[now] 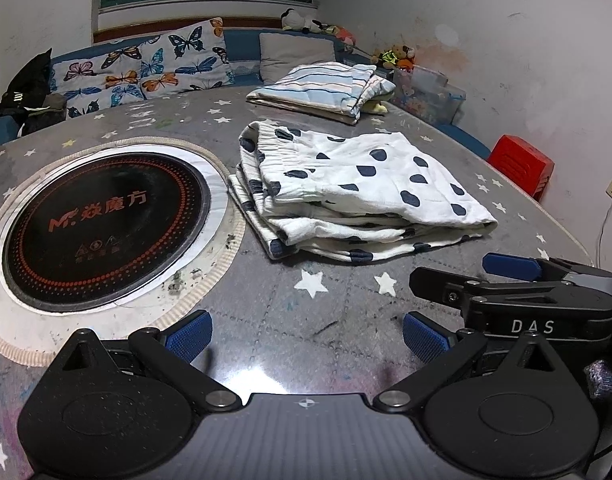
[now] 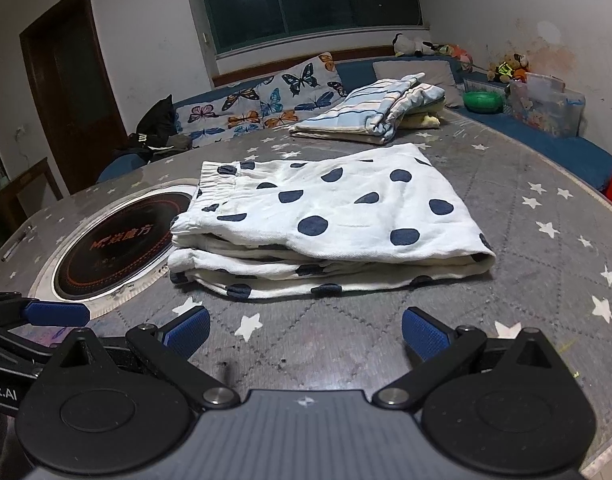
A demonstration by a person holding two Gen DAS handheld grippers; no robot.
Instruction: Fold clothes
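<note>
Shorts (image 2: 330,220) folded, waistband leftward

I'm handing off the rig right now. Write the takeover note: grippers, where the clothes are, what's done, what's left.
Left gripper: open, empty, low over the table near the front edge.
Right gripper: open, empty, beside it.
Polka-dot garment: folded into a layered stack mid-table, beside the round cooktop; neither gripper touches it.
Striped garment: folded, at the far side.
Done: both visible pieces appear folded.
Left: perhaps tidy the dotted stack's uneven front layers; no unfolded clothes in view.
</note>
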